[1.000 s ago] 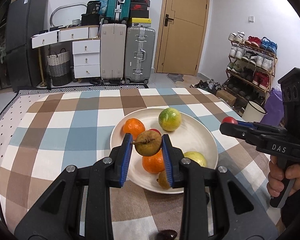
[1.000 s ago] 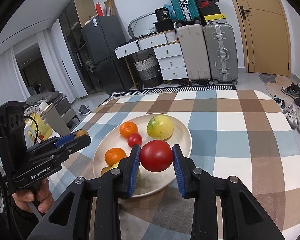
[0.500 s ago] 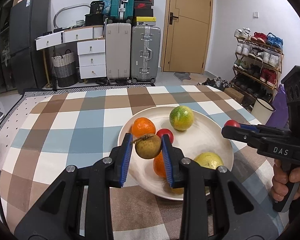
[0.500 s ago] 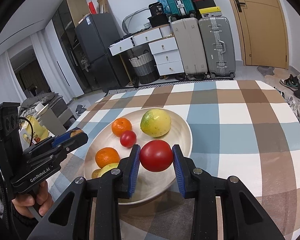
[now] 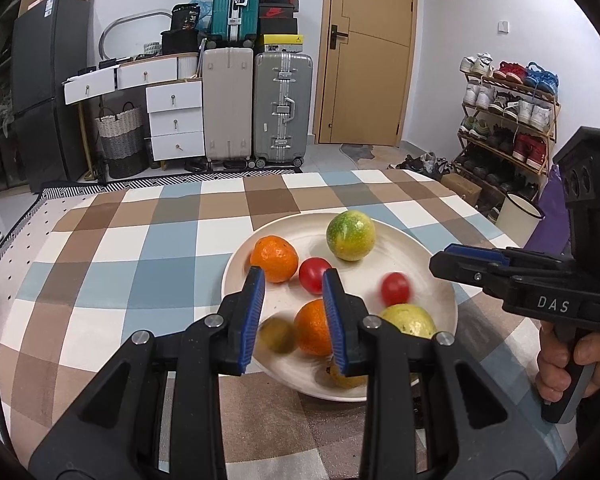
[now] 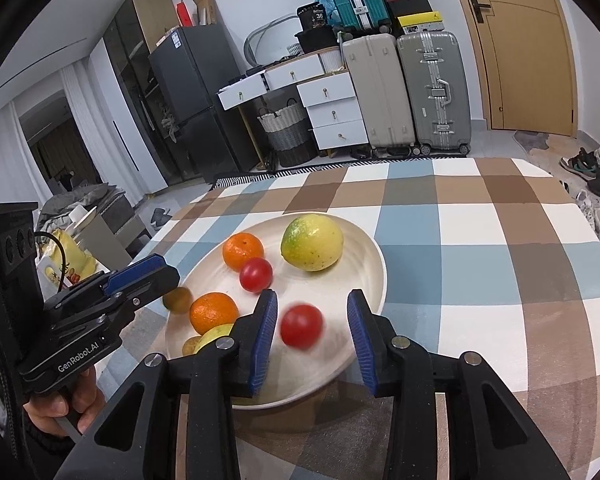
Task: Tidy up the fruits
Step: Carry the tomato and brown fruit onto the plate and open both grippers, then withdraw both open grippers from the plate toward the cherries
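My left hand-held gripper (image 5: 294, 312) hangs released over the plate (image 5: 432, 280), its blurred brown fruit (image 5: 277, 334) loose on the near rim. My right hand-held gripper (image 6: 312, 334) is likewise spread, the red tomato (image 6: 301, 326) blurred between its jaws, apparently touching neither pad. I judge this the drop-off step. Next I'd lift both clear and look for fruit off the plate on the checked surface (image 5: 148, 240).
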`<state>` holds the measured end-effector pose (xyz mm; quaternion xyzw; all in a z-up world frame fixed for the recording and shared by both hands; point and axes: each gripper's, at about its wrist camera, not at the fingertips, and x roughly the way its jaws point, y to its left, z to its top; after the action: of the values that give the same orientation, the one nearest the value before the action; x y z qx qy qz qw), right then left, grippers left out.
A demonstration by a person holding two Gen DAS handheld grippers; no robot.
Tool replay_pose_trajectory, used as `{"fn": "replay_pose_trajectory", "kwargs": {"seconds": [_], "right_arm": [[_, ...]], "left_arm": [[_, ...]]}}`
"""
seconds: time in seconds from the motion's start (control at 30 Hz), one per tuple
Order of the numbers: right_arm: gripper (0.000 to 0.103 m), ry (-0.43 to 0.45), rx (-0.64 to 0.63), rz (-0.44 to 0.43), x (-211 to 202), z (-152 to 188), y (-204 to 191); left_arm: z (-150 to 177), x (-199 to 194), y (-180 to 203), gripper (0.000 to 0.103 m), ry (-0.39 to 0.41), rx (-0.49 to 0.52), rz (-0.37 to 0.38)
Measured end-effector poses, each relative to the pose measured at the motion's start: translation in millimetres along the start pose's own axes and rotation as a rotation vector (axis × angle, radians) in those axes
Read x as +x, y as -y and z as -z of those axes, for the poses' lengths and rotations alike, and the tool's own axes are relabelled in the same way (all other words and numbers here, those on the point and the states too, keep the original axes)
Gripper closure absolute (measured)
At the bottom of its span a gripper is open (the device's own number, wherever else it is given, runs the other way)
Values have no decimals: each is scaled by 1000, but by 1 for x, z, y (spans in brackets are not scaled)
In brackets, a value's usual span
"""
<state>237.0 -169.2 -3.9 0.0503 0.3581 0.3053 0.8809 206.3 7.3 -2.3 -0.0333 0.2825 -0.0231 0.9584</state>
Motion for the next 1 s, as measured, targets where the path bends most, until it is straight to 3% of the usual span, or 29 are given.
{"fn": "replay_pose_trajectory", "kwargs": {"seconds": [0.1,0.17,0.23,0.27,0.33,0.4,0.5,0.57,0.6,1.0], "right_arm": [[62,15,-9,11,-6,1,0],[59,18,-10,11,-9,2,0],[54,16,-17,15,-11,3,0],[52,16,-20,18,-12,3,0],[41,17,-24,25,-14,4,0],[19,18,-20,24,-17,6,1],[10,17,-9,13,-22,7,2],[2,14,-12,21,-22,9,1],[1,10,-16,25,-23,10,1],[1,-60,-47,24,-16,21,-13]], "left_arm": [[-1,-2,0,75,-10,-1,6],[-1,-4,-1,68,-16,-4,3],[0,-8,-3,45,-16,-14,9],[1,-12,-3,40,-9,-17,13],[1,-20,-3,20,6,-15,6],[3,-26,-3,18,16,-13,-3],[6,-32,-3,16,-4,-13,-2],[10,-36,-3,8,-9,-10,-9],[11,-37,-2,0,-10,-7,-16],[36,-57,-4,0,-63,-6,-38]]}}
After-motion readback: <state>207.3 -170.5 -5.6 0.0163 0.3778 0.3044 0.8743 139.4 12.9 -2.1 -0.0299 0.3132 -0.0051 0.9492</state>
